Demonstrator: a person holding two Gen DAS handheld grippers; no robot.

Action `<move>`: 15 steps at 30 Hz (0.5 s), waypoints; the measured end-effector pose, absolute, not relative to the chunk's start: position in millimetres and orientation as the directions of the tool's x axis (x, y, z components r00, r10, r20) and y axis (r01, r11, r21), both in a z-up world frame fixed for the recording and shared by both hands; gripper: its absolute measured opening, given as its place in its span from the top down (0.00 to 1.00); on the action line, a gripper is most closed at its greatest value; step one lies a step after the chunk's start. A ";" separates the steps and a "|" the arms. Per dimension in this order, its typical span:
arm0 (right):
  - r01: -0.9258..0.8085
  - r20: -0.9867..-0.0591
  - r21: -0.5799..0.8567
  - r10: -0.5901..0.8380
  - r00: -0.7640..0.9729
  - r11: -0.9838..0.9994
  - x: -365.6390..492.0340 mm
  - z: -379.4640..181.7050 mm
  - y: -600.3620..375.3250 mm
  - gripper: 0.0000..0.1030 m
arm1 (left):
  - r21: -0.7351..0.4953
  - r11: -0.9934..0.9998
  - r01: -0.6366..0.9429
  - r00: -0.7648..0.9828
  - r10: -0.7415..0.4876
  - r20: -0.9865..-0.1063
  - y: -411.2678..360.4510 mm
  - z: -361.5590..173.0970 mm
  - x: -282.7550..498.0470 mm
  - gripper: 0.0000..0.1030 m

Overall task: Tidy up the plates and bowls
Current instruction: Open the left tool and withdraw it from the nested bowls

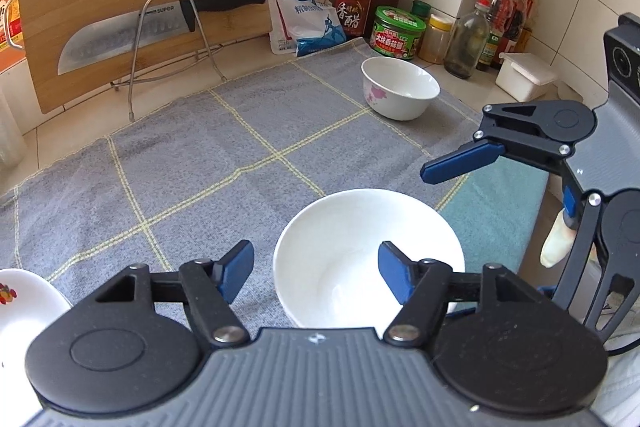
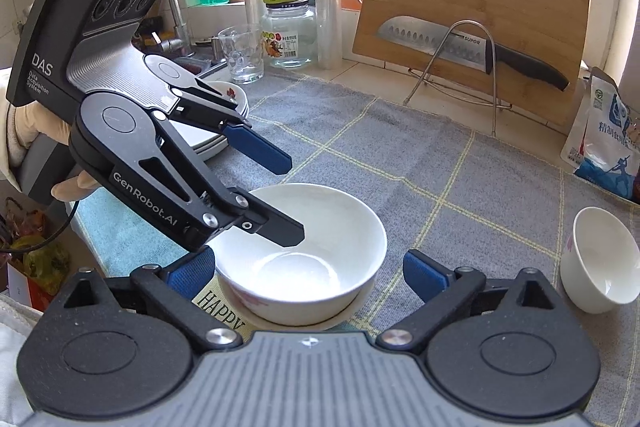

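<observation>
Reaching down from the left, the left gripper (image 2: 294, 199) slants toward the table, jaws apart across the far rim of the white bowl (image 2: 304, 259), one finger inside it, pads not pressing. That bowl rests on the grey cloth (image 2: 460, 179). Nearer, the right gripper (image 2: 310, 273) stands wide apart around it. A second bowl (image 2: 600, 263) sits farther right.

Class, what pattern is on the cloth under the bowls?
The grey woven cloth has a pale yellow grid; clearest in the left wrist view.
</observation>
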State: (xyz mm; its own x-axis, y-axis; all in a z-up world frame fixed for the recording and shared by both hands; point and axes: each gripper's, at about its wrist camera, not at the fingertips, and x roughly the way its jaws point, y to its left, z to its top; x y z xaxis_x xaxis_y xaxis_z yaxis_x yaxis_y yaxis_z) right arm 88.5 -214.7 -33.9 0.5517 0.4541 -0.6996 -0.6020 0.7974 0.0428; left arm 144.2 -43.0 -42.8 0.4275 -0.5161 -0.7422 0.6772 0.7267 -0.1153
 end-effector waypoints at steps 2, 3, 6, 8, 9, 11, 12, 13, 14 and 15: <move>-0.587 -0.689 0.046 0.451 0.567 0.808 89.7 -31.4 -218.2 0.01 | -0.117 0.736 0.667 0.439 -0.515 -0.737 -39.5 -40.4 145.0 0.33; -0.580 -0.689 0.046 0.446 0.571 0.813 90.8 -31.6 -219.8 0.01 | -0.119 0.738 0.664 0.442 -0.516 -0.734 -38.3 -39.3 145.5 0.33; -0.562 -0.705 0.039 0.421 0.570 0.826 93.5 -37.0 -222.9 0.01 | -0.119 0.739 0.663 0.449 -0.519 -0.727 -36.3 -35.8 146.9 0.32; -0.557 -0.711 0.051 0.422 0.562 0.829 93.0 -40.2 -224.8 0.01 | -0.117 0.739 0.664 0.450 -0.519 -0.726 -37.1 -34.6 147.3 0.32; -0.556 -0.714 0.055 0.422 0.559 0.830 92.6 -42.1 -225.6 0.01 | -0.120 0.736 0.666 0.447 -0.523 -0.726 -38.1 -33.7 147.5 0.32; -0.548 -0.715 0.054 0.415 0.562 0.835 91.6 -44.8 -226.8 0.01 | -0.126 0.731 0.671 0.441 -0.529 -0.725 -40.9 -31.9 148.8 0.31; -0.542 -0.714 0.054 0.411 0.567 0.839 91.3 -45.0 -227.9 0.01 | -0.125 0.728 0.674 0.440 -0.532 -0.724 -43.8 -30.4 149.8 0.30; -0.537 -0.710 0.055 0.411 0.572 0.842 90.7 -44.5 -229.8 0.01 | -0.124 0.724 0.678 0.439 -0.535 -0.722 -47.0 -28.7 150.4 0.25; -0.530 -0.704 0.056 0.410 0.580 0.846 90.2 -43.4 -232.8 0.01 | -0.119 0.719 0.684 0.442 -0.539 -0.718 -50.9 -26.5 151.4 0.22; -0.521 -0.697 0.054 0.406 0.591 0.852 89.9 -42.1 -236.1 0.01 | -0.110 0.715 0.691 0.447 -0.542 -0.711 -56.2 -23.9 152.7 0.21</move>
